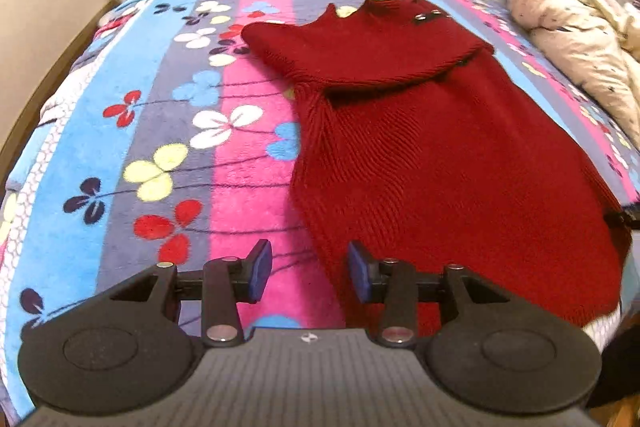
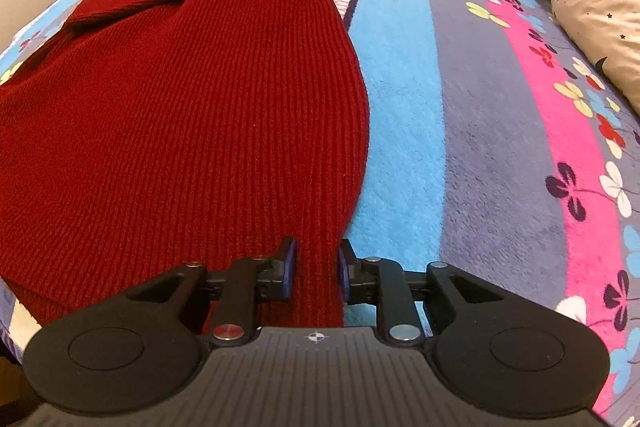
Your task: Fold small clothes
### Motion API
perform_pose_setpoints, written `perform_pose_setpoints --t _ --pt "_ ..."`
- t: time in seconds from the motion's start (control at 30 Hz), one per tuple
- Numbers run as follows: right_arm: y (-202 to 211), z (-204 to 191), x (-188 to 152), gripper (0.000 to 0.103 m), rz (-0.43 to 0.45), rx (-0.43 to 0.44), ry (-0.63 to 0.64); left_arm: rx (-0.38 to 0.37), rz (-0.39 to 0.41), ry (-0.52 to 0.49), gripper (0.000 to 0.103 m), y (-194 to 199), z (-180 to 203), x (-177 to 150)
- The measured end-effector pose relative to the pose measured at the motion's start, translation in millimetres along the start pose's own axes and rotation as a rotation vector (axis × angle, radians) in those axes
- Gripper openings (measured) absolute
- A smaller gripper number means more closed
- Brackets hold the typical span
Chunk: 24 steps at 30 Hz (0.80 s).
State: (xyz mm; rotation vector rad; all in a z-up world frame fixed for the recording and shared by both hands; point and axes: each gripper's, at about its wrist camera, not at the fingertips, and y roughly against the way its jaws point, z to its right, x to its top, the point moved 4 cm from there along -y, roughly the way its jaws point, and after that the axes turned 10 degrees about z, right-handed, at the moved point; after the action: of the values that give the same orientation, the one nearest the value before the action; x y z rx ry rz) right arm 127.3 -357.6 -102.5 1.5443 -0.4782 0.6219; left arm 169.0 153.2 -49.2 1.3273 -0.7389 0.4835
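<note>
Sweater (image 1: 440, 155) lies flat on the flowered blanket (image 1: 168, 131), sleeves folded across; left gripper (image 1: 310, 273) spread at its hem edge, right gripper (image 2: 316, 267) loosely straddling the hem corner; next, I judge, pinch both corners and fold upward.

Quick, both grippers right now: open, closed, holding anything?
Left gripper: open, nothing between its pads, poised over the near left edge of the red sweater.
Right gripper: part open around the sweater's near right edge; pads not clearly pressing it.
</note>
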Motion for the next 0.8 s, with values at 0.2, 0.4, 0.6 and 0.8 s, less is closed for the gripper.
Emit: perform_pose_setpoints --t 0.2,0.4,0.6,0.8 --pt "-3 -4 1 0.023 -0.015 -0.012 0.032 0.148 -0.097 0.017 0.048 -12 -28 -21" --pt "-7 -9 1 0.023 -0.028 -0.028 0.048 -0.083 -0.109 -0.133 0.023 -25 23 -22" --pt "-4 -8 0 0.023 -0.019 -0.025 0.045 -0.384 0.082 0.049 0.019 2 50 12" --pt "-3 -8 -1 0.023 -0.013 -0.022 0.047 -0.451 0.002 -0.079 0.018 -7 88 0"
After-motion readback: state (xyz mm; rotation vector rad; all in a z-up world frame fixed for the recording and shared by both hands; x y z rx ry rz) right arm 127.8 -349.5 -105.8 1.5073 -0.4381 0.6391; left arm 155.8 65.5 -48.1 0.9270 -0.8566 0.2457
